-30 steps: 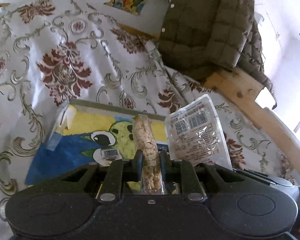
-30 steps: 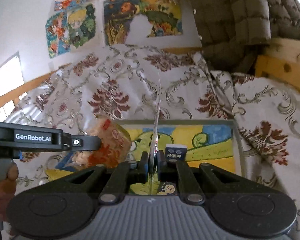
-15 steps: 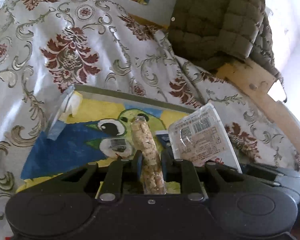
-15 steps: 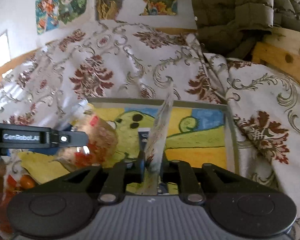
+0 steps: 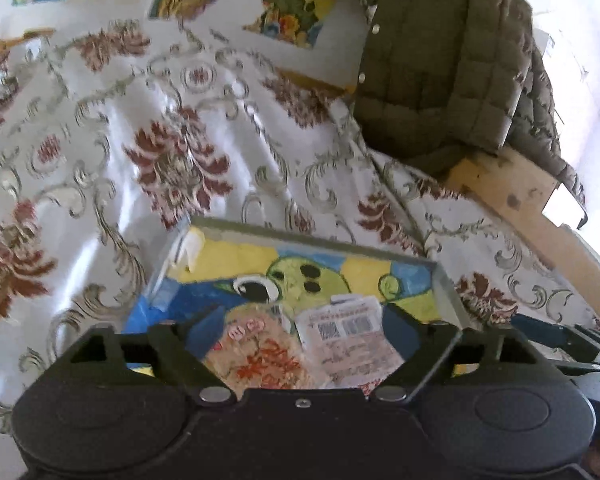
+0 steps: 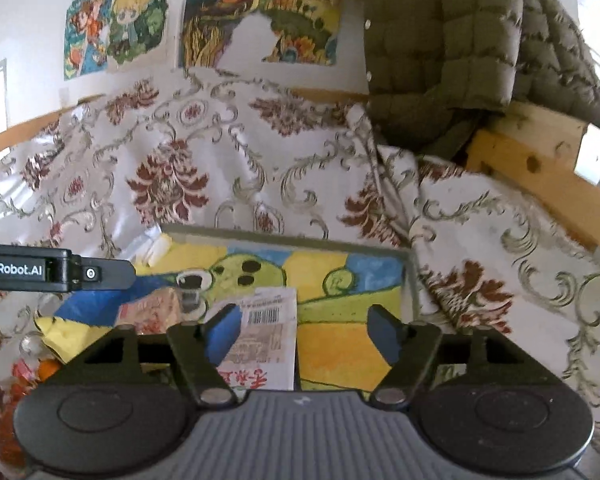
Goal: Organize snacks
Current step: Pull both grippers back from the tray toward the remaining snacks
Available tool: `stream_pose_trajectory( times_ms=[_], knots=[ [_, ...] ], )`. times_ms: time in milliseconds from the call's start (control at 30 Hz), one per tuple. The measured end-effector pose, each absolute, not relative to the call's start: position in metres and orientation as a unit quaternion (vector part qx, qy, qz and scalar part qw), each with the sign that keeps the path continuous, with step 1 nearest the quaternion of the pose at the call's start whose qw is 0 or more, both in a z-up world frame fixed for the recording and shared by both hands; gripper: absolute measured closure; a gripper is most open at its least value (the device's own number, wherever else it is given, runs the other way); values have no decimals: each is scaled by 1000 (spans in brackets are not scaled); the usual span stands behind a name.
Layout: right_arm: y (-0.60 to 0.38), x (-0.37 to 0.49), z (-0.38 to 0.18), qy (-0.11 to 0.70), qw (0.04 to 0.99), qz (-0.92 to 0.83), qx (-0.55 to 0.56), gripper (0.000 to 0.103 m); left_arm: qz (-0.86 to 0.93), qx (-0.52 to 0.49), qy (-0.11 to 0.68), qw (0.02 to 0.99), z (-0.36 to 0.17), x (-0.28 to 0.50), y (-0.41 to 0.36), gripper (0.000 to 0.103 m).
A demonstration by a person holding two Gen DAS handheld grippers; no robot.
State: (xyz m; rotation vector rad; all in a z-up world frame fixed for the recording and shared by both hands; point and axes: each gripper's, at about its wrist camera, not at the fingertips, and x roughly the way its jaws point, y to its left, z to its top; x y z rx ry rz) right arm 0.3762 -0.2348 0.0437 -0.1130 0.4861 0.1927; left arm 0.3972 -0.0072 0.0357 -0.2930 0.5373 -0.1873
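Observation:
A shallow box (image 5: 444,284) with a painted yellow, blue and green bottom lies on the patterned cloth. In it lie a clear bag of puffed snack with red print (image 5: 260,356) and a white flat packet with barcodes (image 5: 348,336), side by side. My left gripper (image 5: 300,328) is open above both, holding nothing. In the right wrist view the white packet (image 6: 264,336) and the snack bag (image 6: 156,308) lie in the box (image 6: 410,280). My right gripper (image 6: 300,324) is open and empty above the packet. The left gripper's finger (image 6: 60,270) shows at the left.
A flowered cloth (image 5: 160,160) covers the surface around the box. An olive quilted jacket (image 5: 440,64) hangs over a wooden frame (image 5: 532,208) at the back right. Drawings hang on the wall (image 6: 140,24). More wrapped snacks (image 6: 32,364) lie at the lower left.
Both grippers opened. The left let go of the puffed snack bag and the right let go of the white packet; both now lie flat in the box.

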Motion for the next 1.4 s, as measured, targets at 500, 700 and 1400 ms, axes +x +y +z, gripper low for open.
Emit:
stream_pose_trajectory(
  times_ms=[500, 700, 1400],
  knots=[
    [-252, 274, 108, 156, 985, 64, -33, 0, -41, -114, 166, 979, 95, 286, -8, 1],
    [-256, 213, 113, 188, 981, 35, -27, 0, -39, -105, 171, 979, 83, 225, -13, 1],
    [-253, 63, 68, 197, 978, -11, -67, 0, -4, -57, 203, 977, 34, 86, -17, 1]
  ],
)
